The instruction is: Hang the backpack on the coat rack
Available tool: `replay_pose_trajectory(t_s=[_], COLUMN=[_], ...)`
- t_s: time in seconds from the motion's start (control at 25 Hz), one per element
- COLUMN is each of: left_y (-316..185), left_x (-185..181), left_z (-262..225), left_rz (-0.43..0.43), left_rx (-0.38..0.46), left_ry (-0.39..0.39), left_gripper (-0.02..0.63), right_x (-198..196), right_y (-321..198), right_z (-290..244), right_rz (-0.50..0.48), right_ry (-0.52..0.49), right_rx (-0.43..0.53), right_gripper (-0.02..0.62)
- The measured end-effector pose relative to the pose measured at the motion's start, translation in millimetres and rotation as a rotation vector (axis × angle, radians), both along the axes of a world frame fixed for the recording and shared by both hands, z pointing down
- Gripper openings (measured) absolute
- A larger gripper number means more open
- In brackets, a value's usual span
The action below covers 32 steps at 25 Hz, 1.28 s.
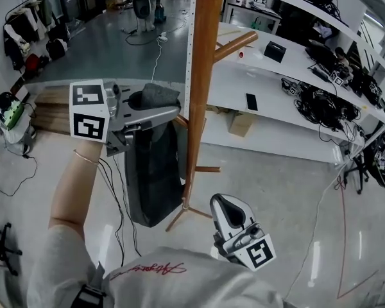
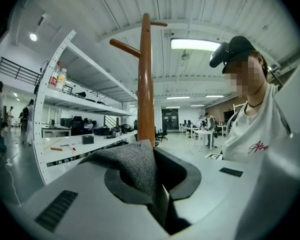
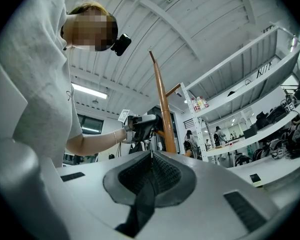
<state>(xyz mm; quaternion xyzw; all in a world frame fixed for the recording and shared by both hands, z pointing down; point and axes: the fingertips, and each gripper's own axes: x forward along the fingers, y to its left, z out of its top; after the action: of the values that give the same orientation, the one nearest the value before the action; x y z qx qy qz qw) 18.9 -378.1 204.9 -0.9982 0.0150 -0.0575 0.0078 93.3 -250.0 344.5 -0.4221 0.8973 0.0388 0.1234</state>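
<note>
The wooden coat rack (image 1: 199,76) stands in the middle of the head view, one peg (image 1: 234,45) slanting up to the right. My left gripper (image 1: 170,112) is shut on the backpack's grey fabric loop (image 1: 159,95), just left of the pole. The dark backpack (image 1: 153,178) hangs below it, off the floor. In the left gripper view the grey loop (image 2: 135,164) lies pinched between the jaws, with the rack's pole (image 2: 146,84) straight ahead and a peg (image 2: 125,46) higher up. My right gripper (image 1: 222,202) is low near my body, shut and empty; its jaws (image 3: 151,156) point up towards the rack (image 3: 165,109).
White shelving (image 1: 289,56) loaded with electronics and cables runs along the right behind the rack. A cardboard box (image 1: 242,124) sits under it. Wooden planks (image 1: 48,108) lie at the left. The rack's feet (image 1: 186,213) spread over the glossy floor.
</note>
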Motion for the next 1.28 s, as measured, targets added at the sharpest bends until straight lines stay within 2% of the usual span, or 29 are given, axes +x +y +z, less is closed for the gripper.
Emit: replay_pose_trajectory(t_s=[0.2,0.4,0.64,0.8,1.04,1.28], left_y=[3,8,10,14,16,16], left_x=[-6,2,7,10,13,12], left_z=[14,32,42,42,46,63], left_rz=[-0.011,-0.008,-0.023,0.006,-0.017,-0.029], left_rx=[-0.033,-0.012,-0.026,-0.046,0.015,-0.014], left_ry=[-0.004,-0.095,-0.068,-0.046,-0.142,-0.205], left_gripper=[0.048,0.048,0.048,0.048,0.048,0.048], right_x=[-2,-4,-1,3,1,-3], right_y=[0,-5,-5,-7,-10,-9], right_z=[9,9,10,14,15,13], right_rz=[-0.007,-0.024,-0.033,-0.034,-0.048,-0.069], right_ry=[-0.003,-0.016,-0.022,-0.028,-0.035,-0.039], right_rx=[-0.019,-0.022,-0.026,-0.032,-0.039,-0.038], right_gripper=[0.023,0.023,0.023,0.023,0.022,0.023])
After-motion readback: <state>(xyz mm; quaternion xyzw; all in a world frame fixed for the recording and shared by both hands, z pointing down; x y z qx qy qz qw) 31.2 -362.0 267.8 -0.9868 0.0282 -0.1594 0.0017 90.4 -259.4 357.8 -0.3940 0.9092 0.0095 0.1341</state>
